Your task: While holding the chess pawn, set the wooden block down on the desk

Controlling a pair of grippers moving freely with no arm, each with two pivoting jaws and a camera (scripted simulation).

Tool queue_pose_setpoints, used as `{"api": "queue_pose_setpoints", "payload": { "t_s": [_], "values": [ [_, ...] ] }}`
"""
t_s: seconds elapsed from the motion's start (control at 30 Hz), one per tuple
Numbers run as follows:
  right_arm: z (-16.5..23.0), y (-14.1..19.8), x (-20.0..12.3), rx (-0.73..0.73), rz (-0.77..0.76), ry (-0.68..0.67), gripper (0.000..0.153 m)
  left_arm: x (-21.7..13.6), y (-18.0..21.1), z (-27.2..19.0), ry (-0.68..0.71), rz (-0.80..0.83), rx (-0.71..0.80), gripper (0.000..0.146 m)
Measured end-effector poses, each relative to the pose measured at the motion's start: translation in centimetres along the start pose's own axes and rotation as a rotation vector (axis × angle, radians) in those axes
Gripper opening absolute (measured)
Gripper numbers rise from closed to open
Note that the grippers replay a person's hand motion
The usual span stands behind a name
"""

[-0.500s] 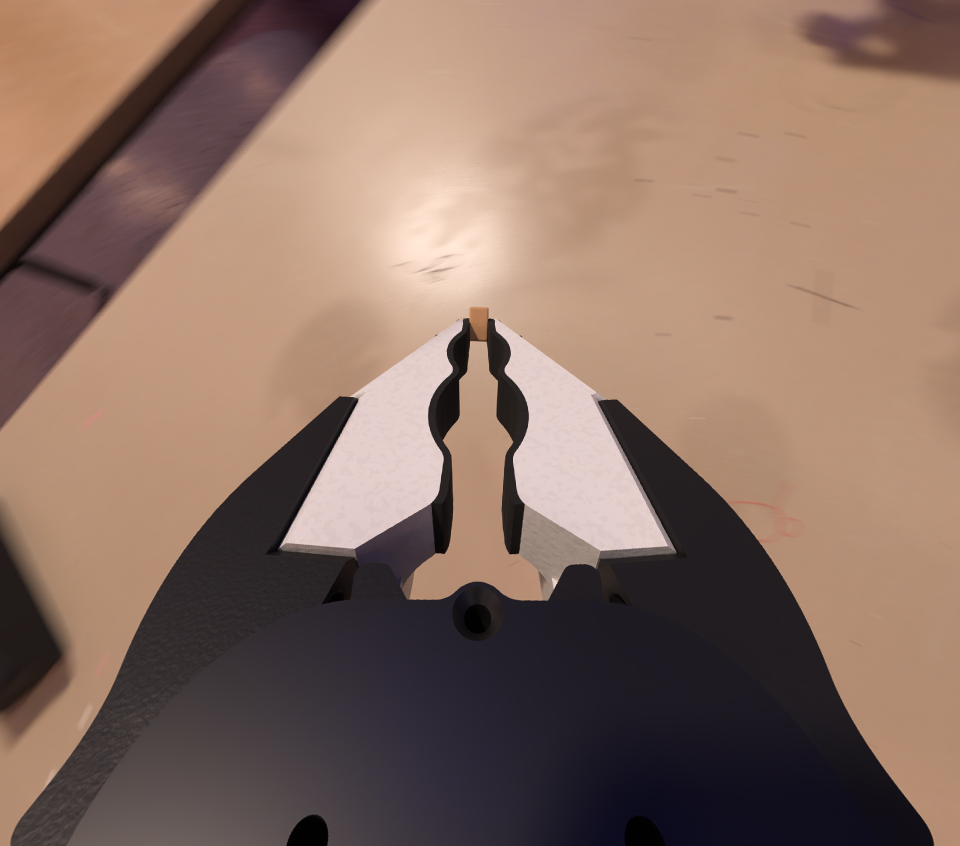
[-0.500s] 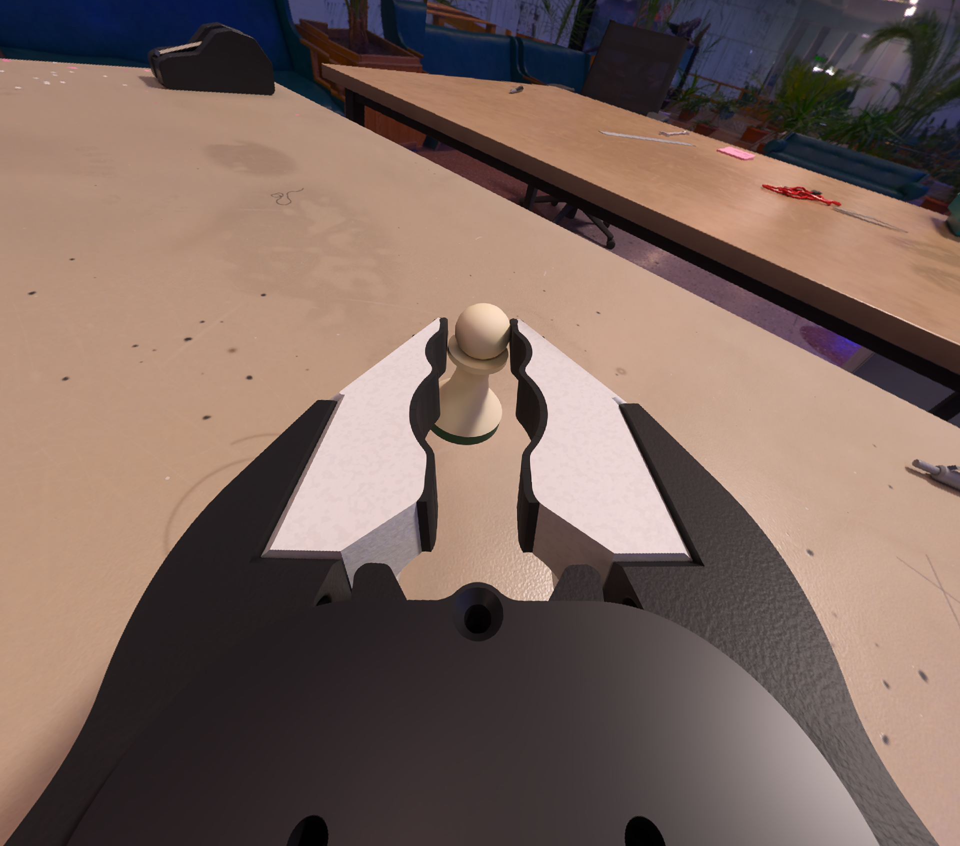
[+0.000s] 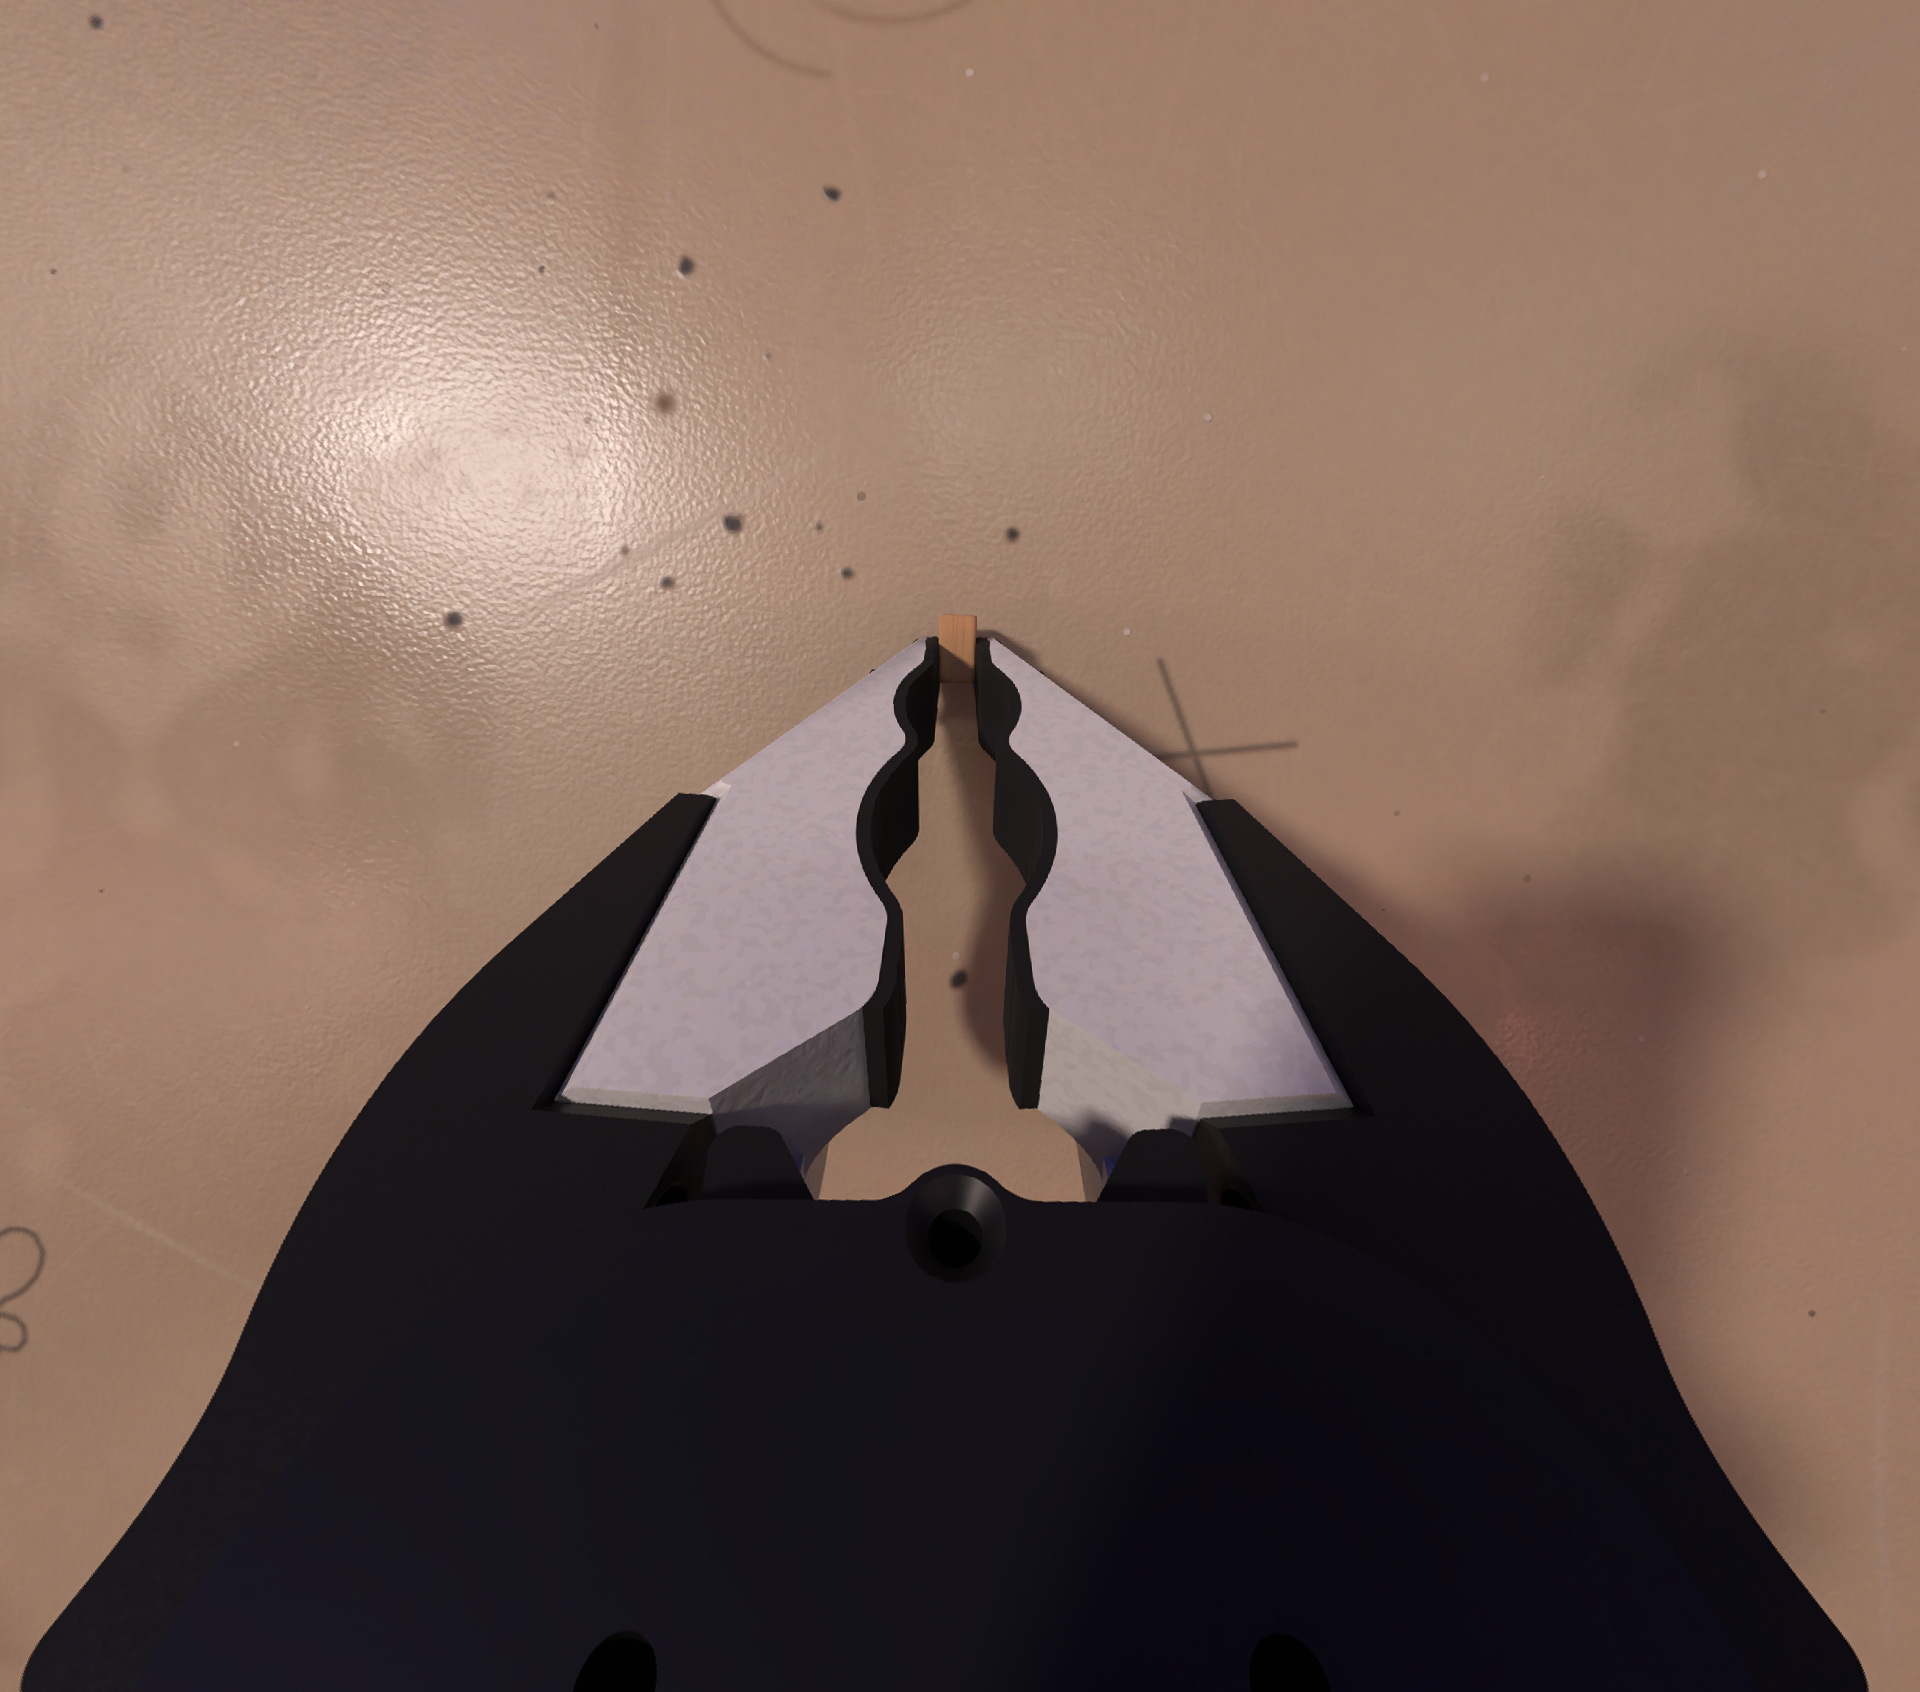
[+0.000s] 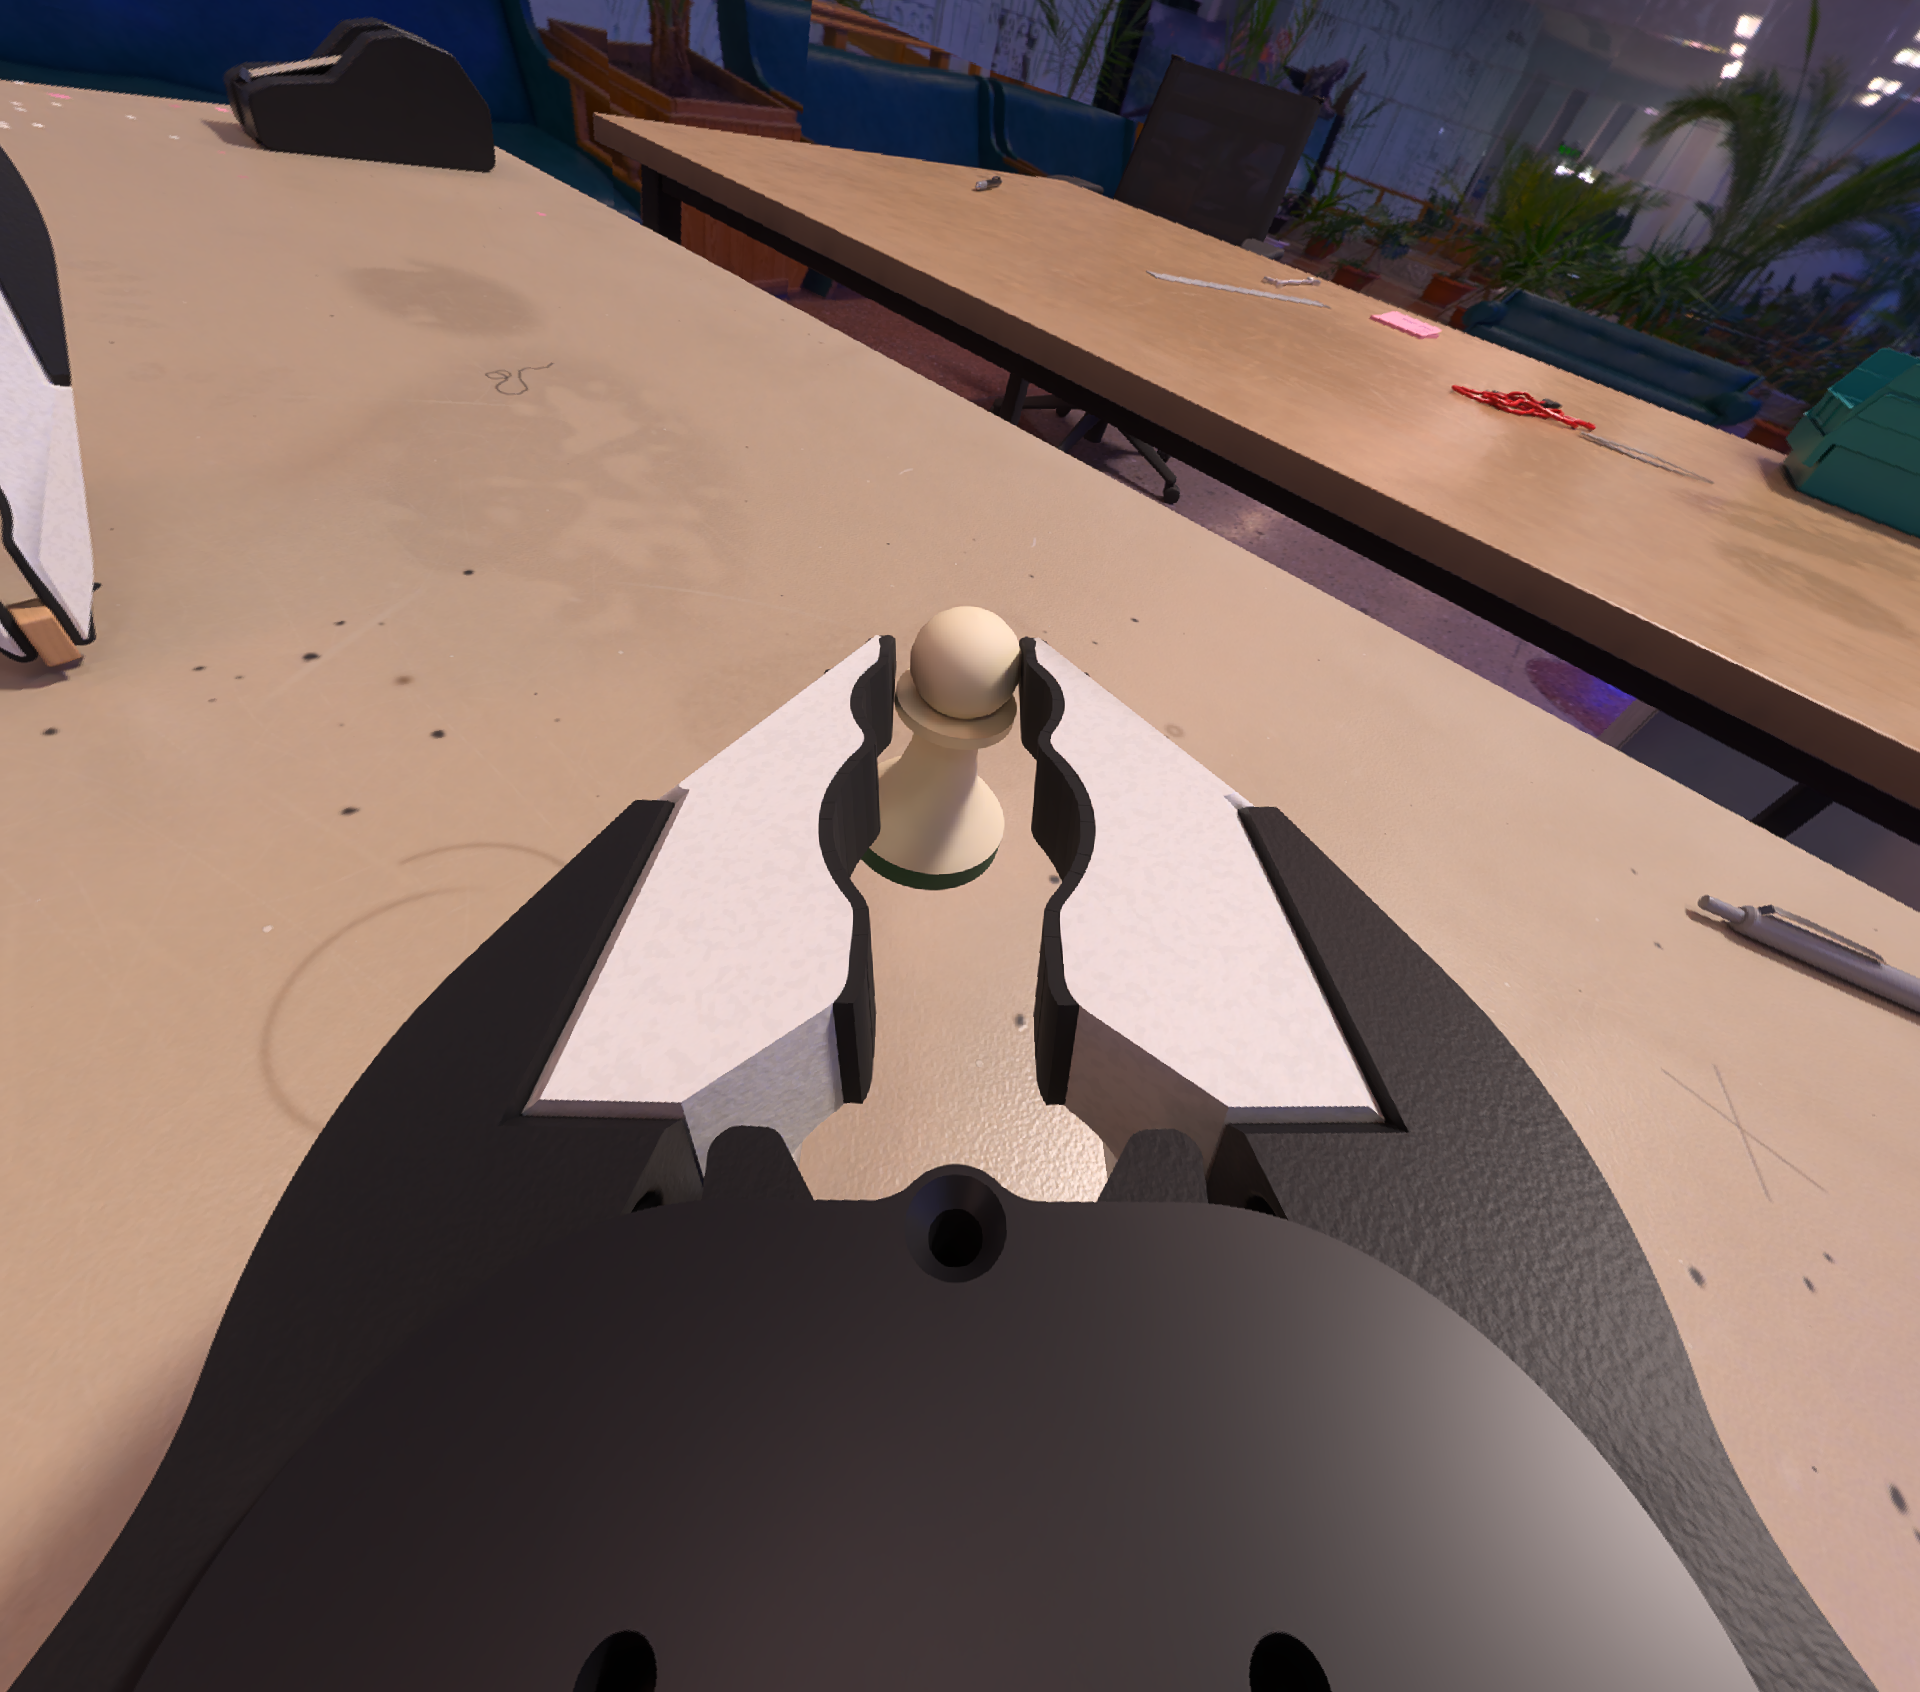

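My left gripper is shut on a small tan wooden block pinched at its fingertips, pointing straight down at the beige desk. In the right wrist view the same left gripper shows at the far left edge with the block at or just above the desk surface; I cannot tell if it touches. My right gripper is shut on a cream chess pawn, gripping its round head, held above the desk.
A black tape dispenser sits at the desk's far edge. A grey pen lies on the desk at the right. A second wooden table with small items stands beyond a gap. Pen marks and dark specks dot the desk.
My left gripper has tilted down and dropped close to the desk with the block, and now shows in the right wrist view. The right gripper has shifted slightly with the pawn still gripped.
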State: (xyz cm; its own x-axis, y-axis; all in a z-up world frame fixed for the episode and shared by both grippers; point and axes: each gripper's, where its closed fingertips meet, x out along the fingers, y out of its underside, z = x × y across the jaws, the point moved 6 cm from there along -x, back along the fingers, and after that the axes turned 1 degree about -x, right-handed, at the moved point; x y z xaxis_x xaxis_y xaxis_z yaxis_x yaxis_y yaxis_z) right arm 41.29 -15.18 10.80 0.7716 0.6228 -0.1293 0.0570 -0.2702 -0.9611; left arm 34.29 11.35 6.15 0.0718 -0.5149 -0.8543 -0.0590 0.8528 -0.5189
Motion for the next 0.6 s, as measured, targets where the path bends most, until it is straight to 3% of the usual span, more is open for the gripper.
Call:
{"api": "queue_pose_setpoints", "payload": {
  "t_s": [0.23, 0.4, 0.5, 0.6],
  "values": [
    [0.0, -0.1, -0.1, -0.003, -0.003, -0.002, 0.023, -0.2, 0.2, 0.1, -0.009, -0.019, -0.02, 0.006],
    [-0.1, -0.3, -0.3, 0.005, -0.018, 0.002, 0.023, -3.3, -0.9, 1.4, 0.002, -0.218, -0.087, 0.019],
    [-0.2, -0.3, -0.2, 0.011, -0.021, 0.001, 0.023, -6.9, -2.0, 4.4, -0.109, -0.424, -0.139, 0.022],
    [-0.2, -0.2, -0.1, 0.014, -0.018, 0.0, 0.023, -11.2, -2.8, 9.1, -0.345, -0.638, -0.238, 0.021]
  ]
}}
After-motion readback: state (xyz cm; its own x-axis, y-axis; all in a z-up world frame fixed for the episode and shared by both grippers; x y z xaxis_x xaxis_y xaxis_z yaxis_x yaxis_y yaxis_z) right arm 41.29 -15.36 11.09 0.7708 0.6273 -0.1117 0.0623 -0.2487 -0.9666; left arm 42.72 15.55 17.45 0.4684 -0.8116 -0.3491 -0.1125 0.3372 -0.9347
